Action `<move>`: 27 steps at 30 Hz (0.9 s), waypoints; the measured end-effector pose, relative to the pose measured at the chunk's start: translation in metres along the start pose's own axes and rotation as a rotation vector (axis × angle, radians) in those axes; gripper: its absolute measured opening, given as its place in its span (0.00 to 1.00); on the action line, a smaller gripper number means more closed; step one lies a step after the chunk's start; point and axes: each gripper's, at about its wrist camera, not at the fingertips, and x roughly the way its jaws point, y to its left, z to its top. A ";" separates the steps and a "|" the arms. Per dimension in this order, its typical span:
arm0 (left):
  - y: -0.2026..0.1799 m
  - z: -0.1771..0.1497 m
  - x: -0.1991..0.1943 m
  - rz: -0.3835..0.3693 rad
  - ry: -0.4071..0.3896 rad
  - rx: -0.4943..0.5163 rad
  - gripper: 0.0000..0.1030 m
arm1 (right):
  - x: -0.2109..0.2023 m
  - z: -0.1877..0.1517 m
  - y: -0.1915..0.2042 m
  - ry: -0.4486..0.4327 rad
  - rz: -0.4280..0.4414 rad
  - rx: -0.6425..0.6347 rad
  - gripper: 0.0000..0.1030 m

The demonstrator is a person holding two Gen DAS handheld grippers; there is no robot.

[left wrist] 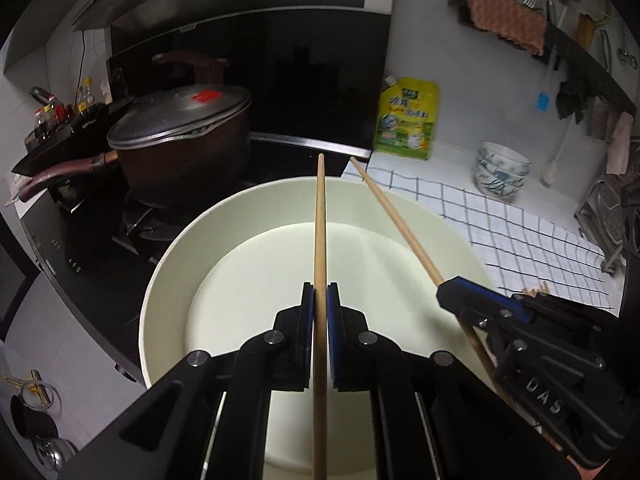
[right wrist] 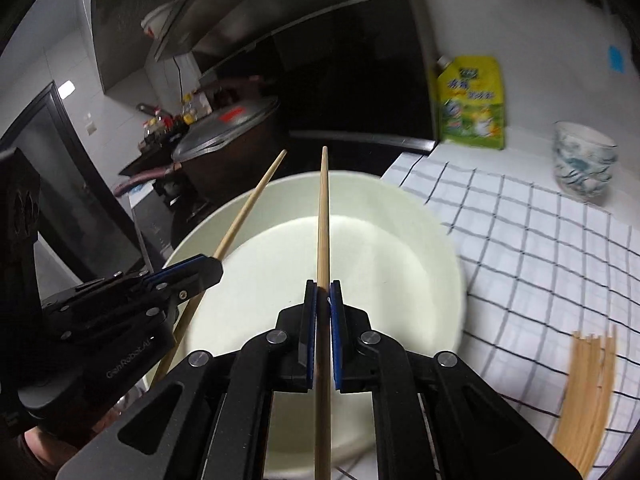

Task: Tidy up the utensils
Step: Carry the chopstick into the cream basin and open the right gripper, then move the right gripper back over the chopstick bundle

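Here both grippers, left gripper [left wrist: 320,300] and right gripper [right wrist: 323,300], each clamp one chopstick [left wrist: 320,220].

Dim kitchen, fisheye-warped edges, dark vignette corners, right view motion-blurred.

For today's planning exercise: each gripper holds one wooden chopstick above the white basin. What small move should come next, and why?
Probably carry the right gripper's wooden chopstick rightward to the bundle of wooden chopsticks on the checked cloth; the rest already lie there together.
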 end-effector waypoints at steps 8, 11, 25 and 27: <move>0.014 -0.016 0.034 0.003 0.081 -0.018 0.07 | 0.030 -0.011 -0.004 0.091 -0.028 0.022 0.06; 0.018 -0.020 0.037 -0.014 0.092 -0.031 0.08 | 0.030 -0.014 -0.006 0.093 -0.038 0.026 0.06; 0.038 -0.025 0.010 0.037 0.018 -0.097 0.55 | 0.001 -0.022 -0.002 0.033 -0.063 0.022 0.13; 0.038 -0.028 0.004 0.039 0.011 -0.093 0.56 | -0.004 -0.025 -0.001 0.027 -0.064 0.024 0.13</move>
